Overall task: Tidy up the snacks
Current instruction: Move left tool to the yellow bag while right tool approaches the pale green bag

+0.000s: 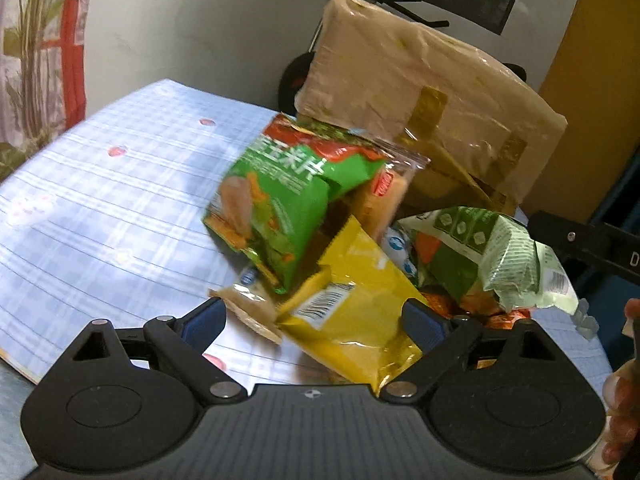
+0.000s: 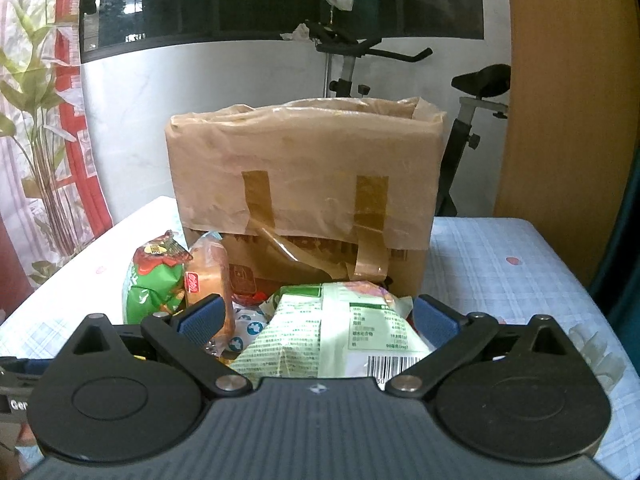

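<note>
A pile of snack packs lies on the blue checked tablecloth (image 1: 100, 200) in front of a taped brown box (image 2: 304, 176). My left gripper (image 1: 314, 320) is open; a yellow bag (image 1: 352, 312) lies between its blue pads (image 1: 204, 322), which do not press it. A small beige packet (image 1: 250, 308) sits by the left pad. Behind are a green chip bag (image 1: 288, 208) and an orange bread pack (image 1: 386, 200). My right gripper (image 2: 318, 318) stands open around a pale green bag (image 2: 332, 336), which also shows in the left wrist view (image 1: 484, 256).
The box (image 1: 420, 92) stands at the table's far side, open at the top. An exercise bike (image 2: 400, 56) and a wall are behind it. A plant (image 2: 32, 120) is at the left, a wooden panel (image 2: 568, 120) at the right. A hand (image 1: 624, 400) is at the right edge.
</note>
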`<act>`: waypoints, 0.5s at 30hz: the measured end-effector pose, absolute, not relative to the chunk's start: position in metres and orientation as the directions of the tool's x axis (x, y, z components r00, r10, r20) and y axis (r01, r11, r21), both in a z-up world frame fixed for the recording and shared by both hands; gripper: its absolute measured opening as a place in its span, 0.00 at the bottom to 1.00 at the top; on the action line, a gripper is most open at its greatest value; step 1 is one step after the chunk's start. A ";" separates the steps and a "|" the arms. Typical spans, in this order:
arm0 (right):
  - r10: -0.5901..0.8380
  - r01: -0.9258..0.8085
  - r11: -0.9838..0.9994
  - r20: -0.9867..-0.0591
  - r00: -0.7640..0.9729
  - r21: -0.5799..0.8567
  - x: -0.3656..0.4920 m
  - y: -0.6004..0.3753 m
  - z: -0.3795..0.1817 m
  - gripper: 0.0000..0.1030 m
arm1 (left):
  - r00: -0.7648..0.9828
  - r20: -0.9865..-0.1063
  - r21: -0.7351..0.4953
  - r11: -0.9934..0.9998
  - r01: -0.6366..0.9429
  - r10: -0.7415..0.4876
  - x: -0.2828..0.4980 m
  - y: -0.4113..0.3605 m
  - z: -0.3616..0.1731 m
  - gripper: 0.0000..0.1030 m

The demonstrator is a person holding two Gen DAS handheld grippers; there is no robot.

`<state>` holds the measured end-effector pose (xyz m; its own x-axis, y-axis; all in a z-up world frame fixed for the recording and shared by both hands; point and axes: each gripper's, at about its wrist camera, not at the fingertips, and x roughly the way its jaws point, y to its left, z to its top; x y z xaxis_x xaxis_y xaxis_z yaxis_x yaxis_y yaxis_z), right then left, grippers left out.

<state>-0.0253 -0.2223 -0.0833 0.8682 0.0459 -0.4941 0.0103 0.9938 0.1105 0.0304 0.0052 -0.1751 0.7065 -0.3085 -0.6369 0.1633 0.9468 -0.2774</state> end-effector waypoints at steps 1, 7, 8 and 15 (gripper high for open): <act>0.047 0.010 0.994 -0.495 0.868 0.113 -0.025 -0.223 -0.084 0.99 | 0.704 -0.637 -0.288 0.944 0.159 -0.313 0.033 0.003 -0.177 0.93; 0.052 0.017 0.991 -0.488 0.871 0.136 -0.025 -0.229 -0.086 0.99 | 0.686 -0.634 -0.321 0.929 0.184 -0.355 0.041 -0.013 -0.186 0.93; 0.055 0.017 0.990 -0.488 0.871 0.143 -0.024 -0.230 -0.086 0.99 | 0.682 -0.637 -0.319 0.928 0.191 -0.359 0.042 -0.017 -0.188 0.93; 0.069 0.016 0.987 -0.501 0.863 0.162 -0.022 -0.237 -0.092 0.99 | 0.663 -0.660 -0.266 0.935 0.236 -0.355 0.047 -0.035 -0.195 0.83</act>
